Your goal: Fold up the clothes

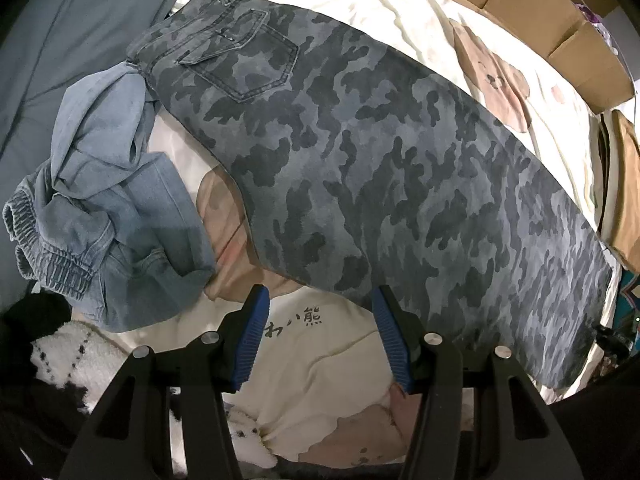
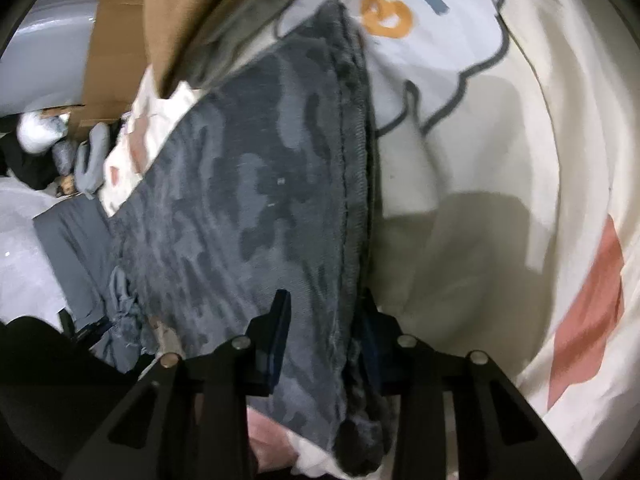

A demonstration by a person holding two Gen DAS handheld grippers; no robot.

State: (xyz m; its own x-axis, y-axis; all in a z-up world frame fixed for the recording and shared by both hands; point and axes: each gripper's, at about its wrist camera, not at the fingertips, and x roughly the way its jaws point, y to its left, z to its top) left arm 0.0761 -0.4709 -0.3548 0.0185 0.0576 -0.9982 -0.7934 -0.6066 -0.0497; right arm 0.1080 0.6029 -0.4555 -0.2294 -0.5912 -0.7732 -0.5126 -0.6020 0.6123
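My right jaws (image 2: 324, 300) straddle the hem end of the camouflage trousers (image 2: 256, 208), the fabric bunched between them; whether the pads truly press on it I cannot tell through the blur. My left jaws (image 1: 320, 300) stand spread over the cream bedspread (image 1: 304, 360), empty, one blue pad (image 1: 390, 340) just at the trousers' (image 1: 360, 152) edge. The trousers lie flat on the bed, a crumpled light denim garment (image 1: 108, 200) beside their waistband, cardboard boxes (image 1: 560, 28) beyond.
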